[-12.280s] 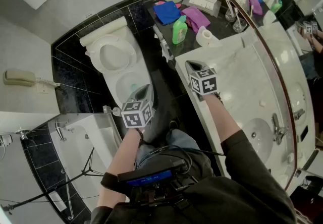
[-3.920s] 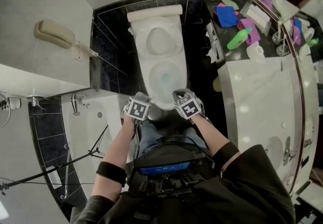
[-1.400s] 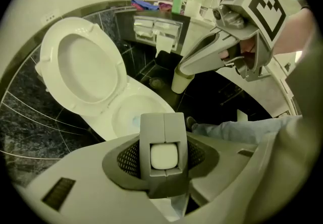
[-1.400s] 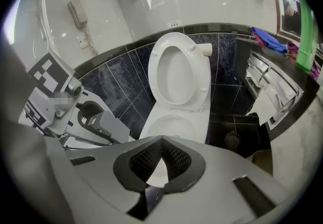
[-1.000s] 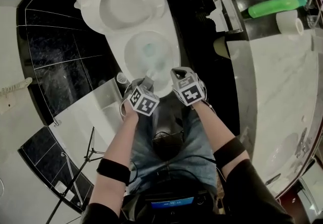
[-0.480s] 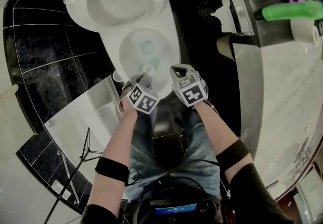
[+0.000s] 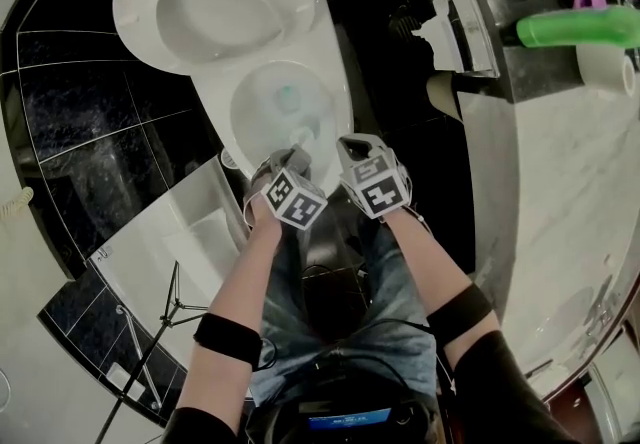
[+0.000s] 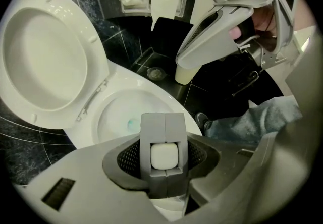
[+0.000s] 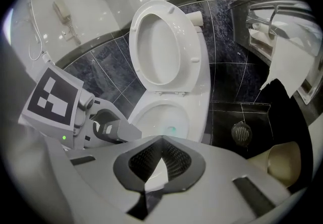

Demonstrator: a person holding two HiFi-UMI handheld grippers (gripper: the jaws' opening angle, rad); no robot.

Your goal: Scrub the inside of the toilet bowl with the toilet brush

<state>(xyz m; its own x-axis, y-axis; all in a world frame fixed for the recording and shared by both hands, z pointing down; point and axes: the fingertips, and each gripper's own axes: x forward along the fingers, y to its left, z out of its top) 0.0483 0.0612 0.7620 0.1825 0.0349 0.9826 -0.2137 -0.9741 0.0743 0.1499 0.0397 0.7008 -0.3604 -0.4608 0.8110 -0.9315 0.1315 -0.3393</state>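
The white toilet bowl [image 7: 262,107] is open, with its seat and lid [image 7: 215,12] raised and blue-green water at the drain [image 8: 132,124]. My left gripper [image 7: 291,158] hangs over the bowl's front rim, pointing steeply down. It is shut on the white handle of the toilet brush [image 8: 164,157], which shows end-on between the grey pads. A white rounded part of the brush [image 7: 300,136] shows just past the tips, but the bristles are hidden. My right gripper [image 7: 352,145] hovers beside it on the right, its jaws together and empty. The bowl [image 9: 164,114] lies below it.
A toilet paper holder [image 9: 282,61] hangs on the dark wall to the right, with a cream bin [image 7: 445,87] below and a floor drain [image 9: 241,133] nearby. A marble counter [image 7: 560,182] carries a green bottle [image 7: 575,27]. The bathtub [image 7: 190,232] lies left.
Both grippers have sunk a little toward the bowl's front rim, the left one more. The left still holds the brush handle.
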